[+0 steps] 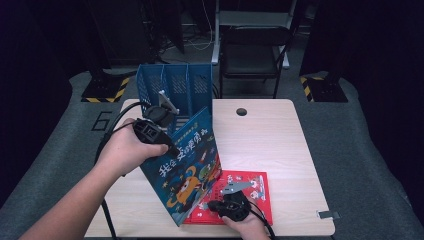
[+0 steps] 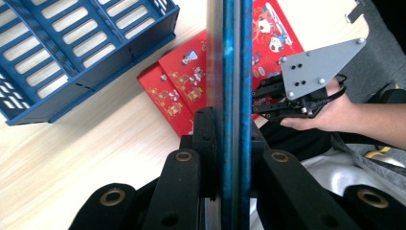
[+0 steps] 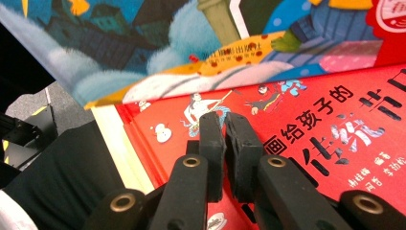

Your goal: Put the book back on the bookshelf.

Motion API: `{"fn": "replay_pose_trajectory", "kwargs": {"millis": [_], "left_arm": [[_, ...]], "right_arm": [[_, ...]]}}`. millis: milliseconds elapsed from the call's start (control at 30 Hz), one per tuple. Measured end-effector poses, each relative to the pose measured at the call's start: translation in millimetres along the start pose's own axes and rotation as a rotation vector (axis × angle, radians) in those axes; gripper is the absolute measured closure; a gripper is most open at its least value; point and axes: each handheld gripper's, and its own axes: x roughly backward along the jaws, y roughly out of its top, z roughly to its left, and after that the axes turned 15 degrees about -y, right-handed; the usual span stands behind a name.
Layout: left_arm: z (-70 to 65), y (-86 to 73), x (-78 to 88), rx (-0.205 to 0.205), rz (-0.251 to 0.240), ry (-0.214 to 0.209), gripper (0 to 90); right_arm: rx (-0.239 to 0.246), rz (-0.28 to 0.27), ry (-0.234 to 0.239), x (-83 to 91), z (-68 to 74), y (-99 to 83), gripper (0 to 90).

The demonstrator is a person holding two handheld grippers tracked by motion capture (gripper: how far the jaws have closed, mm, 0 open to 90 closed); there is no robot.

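A blue picture book [image 1: 187, 170] stands tilted on its lower edge on the wooden table [image 1: 270, 140]. My left gripper [image 1: 170, 148] is shut on its upper edge. In the left gripper view the book's edge [image 2: 233, 72] runs straight up between the jaws of the left gripper [image 2: 230, 127]. Beside the blue book, near the front edge, a red book [image 1: 252, 192] lies flat. My right gripper [image 1: 210, 205] rests low over its cover, pointing left at the blue book's foot. In the right gripper view the right gripper [image 3: 225, 124] has its jaws shut with nothing between them, just above the red cover [image 3: 335, 124].
A blue slotted file rack [image 1: 175, 85] stands at the table's back left, right behind the left gripper. A black chair [image 1: 255, 45] sits beyond the table. A cable hole [image 1: 242, 111] and a small metal clip [image 1: 328, 214] mark the tabletop's right half.
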Motion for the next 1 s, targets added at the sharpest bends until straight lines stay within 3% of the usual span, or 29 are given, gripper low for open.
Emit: {"fn": "replay_pose_trajectory", "kwargs": {"millis": [200, 433, 700, 800, 1000], "left_arm": [[-6.4, 1.1, -1.1, -0.025, -0.006, 0.032, 82.7], [-7.4, -3.4, -1.3, -0.043, -0.016, 0.031, 82.4], [-10.4, -17.1, -2.5, -0.072, -0.084, 0.018, 81.5], [-9.7, -22.7, -2.1, -0.074, -0.106, 0.003, 80.4], [-9.2, -28.8, -3.4, -0.077, -0.136, 0.009, 80.2]], "right_arm": [[0.000, 0.002, -0.004, 0.7, -0.4, -0.2, 85.6], [0.009, -0.003, -0.006, 1.2, -2.2, -0.8, 85.5], [0.007, -0.013, -0.031, 0.9, -2.7, -1.5, 85.5], [-0.009, 0.010, -0.009, 2.3, -1.9, -1.0, 85.6], [0.001, 0.002, -0.012, 1.6, -2.3, -0.8, 85.7]]}}
